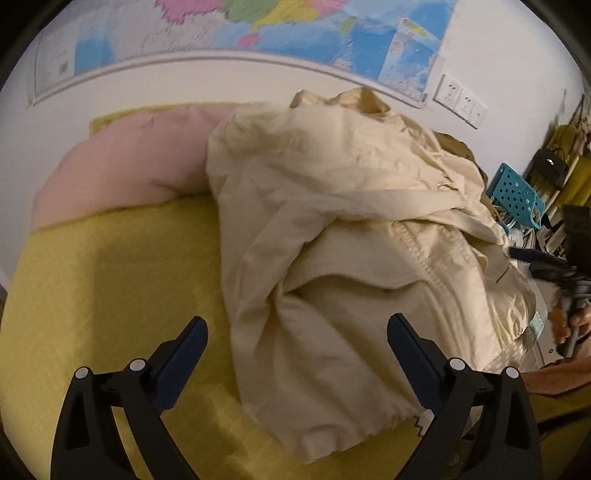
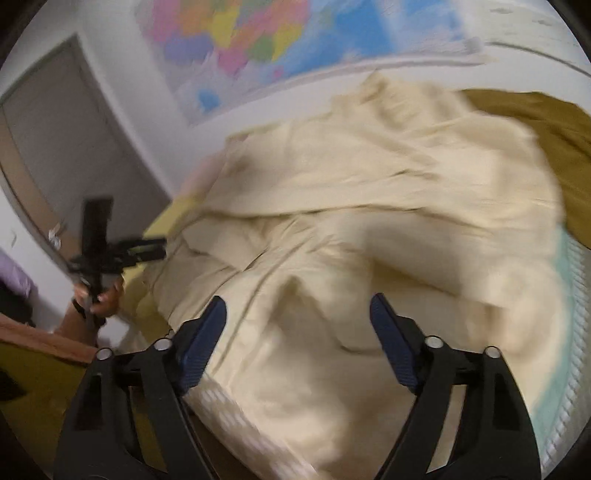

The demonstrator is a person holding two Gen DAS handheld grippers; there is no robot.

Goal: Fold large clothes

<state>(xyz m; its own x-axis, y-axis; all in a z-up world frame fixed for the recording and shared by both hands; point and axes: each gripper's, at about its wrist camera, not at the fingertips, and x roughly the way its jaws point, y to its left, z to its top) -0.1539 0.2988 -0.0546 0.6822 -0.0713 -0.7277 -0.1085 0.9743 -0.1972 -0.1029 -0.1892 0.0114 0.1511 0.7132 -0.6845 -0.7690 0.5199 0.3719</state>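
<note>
Left wrist view: cream jacket (image 1: 332, 236) heaped on yellow bedspread (image 1: 110, 277) under wall map (image 1: 258, 29); both grippers' fingers spread, empty.

Jacket (image 1: 332, 229): heaped on the bed (image 1: 110, 280), right of the pillow (image 1: 122, 166) and touching it. Pillow: at the bed's far end, against the wall (image 1: 229, 79). Map (image 1: 258, 26): on the wall, above pillow and jacket. Sockets (image 1: 460, 99): on the wall, right of the map. Basket (image 1: 515, 192): behind the jacket's right edge.
</note>
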